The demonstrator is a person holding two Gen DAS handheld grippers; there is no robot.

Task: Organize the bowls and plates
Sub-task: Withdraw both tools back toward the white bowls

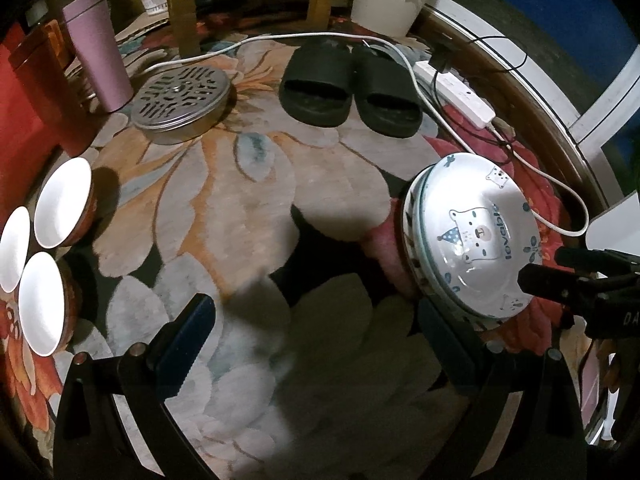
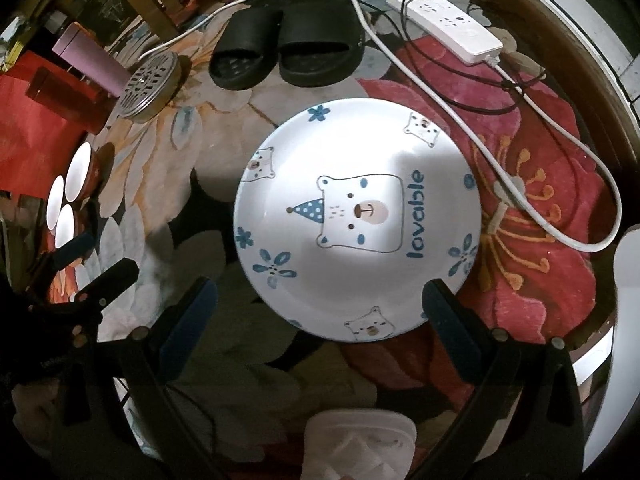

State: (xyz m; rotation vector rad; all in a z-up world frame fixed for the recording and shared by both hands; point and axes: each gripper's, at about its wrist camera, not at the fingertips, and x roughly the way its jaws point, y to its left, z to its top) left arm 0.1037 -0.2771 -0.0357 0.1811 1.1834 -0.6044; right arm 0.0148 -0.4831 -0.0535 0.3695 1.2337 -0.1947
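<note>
A stack of white plates with a blue bear print and the word "lovable" (image 2: 356,216) lies on the floral carpet; it also shows at the right in the left wrist view (image 1: 472,240). My right gripper (image 2: 320,316) is open just above the stack's near rim, its right finger (image 2: 452,320) beside the rim. Three white-lined red bowls (image 1: 62,208) (image 1: 14,254) (image 1: 42,304) sit in a cluster at the far left. My left gripper (image 1: 316,344) hangs open over bare carpet between bowls and plates, holding nothing. The right gripper (image 1: 552,270) reaches in over the plates' edge.
Black slippers (image 1: 348,92), a perforated metal tin (image 1: 180,100), a pink tumbler (image 1: 100,48) and a red one (image 1: 44,80) stand at the back. A power strip (image 2: 444,20) and white cable (image 2: 540,200) run right of the plates. A white slipper (image 2: 360,440) lies near me.
</note>
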